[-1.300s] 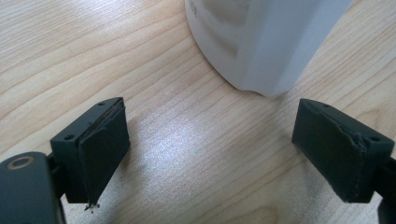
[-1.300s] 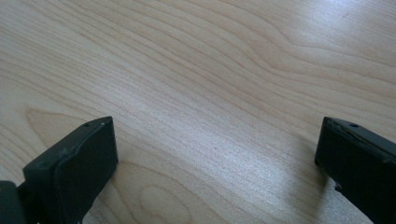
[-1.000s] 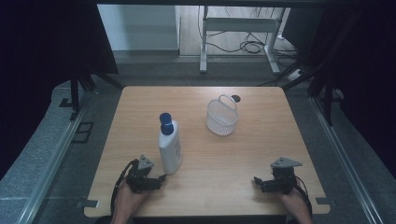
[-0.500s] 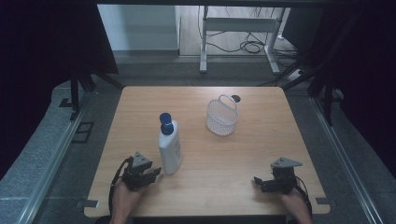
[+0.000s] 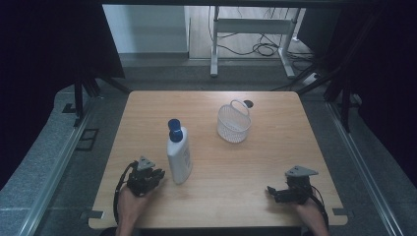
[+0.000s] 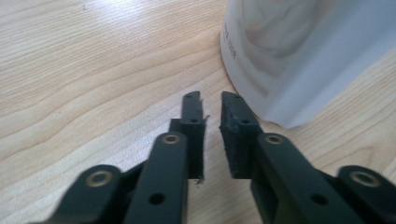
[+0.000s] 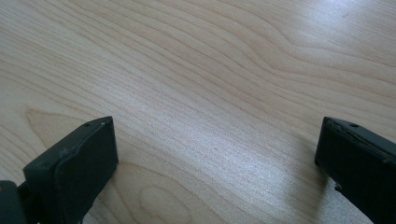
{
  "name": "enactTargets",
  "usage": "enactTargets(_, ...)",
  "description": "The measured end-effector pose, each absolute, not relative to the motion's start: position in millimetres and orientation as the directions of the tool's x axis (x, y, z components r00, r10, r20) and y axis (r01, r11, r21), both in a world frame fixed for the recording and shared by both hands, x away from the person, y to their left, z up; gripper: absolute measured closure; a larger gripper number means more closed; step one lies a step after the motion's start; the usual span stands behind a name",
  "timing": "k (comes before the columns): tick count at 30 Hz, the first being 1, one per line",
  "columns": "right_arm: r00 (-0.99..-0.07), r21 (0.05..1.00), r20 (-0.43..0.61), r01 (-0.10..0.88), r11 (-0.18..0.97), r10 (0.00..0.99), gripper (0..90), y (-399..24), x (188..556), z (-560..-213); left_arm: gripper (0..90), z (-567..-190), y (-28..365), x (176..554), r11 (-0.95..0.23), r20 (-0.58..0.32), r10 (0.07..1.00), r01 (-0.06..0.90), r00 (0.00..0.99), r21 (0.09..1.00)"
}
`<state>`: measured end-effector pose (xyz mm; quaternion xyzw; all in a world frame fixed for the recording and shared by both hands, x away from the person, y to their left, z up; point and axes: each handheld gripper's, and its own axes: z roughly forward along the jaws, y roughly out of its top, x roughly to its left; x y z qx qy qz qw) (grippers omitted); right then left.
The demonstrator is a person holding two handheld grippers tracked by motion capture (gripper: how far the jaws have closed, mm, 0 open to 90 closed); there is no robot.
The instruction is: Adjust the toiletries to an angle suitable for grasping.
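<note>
- Resting low at lower left of the high view, the left gripper (image 5: 158,175) sits just beside the base of the white bottle (image 5: 179,158), tips toward it, not touching as far as that view shows.
- Left gripper jaws have just been closing; in the left gripper view the left gripper's pads (image 6: 233,126) stand nearly together with a thin slit between them and nothing in it.
- Same view: the bottle's rounded white base fills the upper right of the frame, just past and to the right of the jaw tips, bare wood between tips and bottle.
- Bottle stands upright on the wooden table (image 5: 275,152), left of centre in the high view, with its blue cap (image 5: 174,126) up and a pale label on the side.
- Right gripper (image 5: 271,191) sits at lower right of the high view, on or just over the tabletop, well apart from the bottle.
- Right gripper view: jaws spread wide, one pad at lower left of the frame, the other at the right edge, bare wood grain between them.
- White wire basket (image 5: 233,124) stands upper centre-right in the high view, handle raised, well apart from both grippers and clear of the bottle.
- Small dark round object (image 5: 248,103) lies just behind the basket near the table's far edge; too small to identify.
- A hand holds each gripper, forearms entering from the bottom edge of the high view.
</note>
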<state>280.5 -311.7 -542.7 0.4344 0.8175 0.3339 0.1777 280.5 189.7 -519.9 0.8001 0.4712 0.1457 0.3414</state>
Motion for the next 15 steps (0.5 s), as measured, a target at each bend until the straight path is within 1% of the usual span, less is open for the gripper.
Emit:
enactTargets(3,-0.560,0.700,-0.001,0.591,0.401,0.828,0.0,-312,281,-543,88.8,-520,188,286,-0.310,-0.099,0.853,0.649,0.513,0.695)
enactTargets(15,-0.559,0.701,-0.002,0.591,0.400,0.829,0.0,-311,281,-543,89.2,-527,177,305,-0.304,-0.101,0.845,0.626,0.526,0.718)
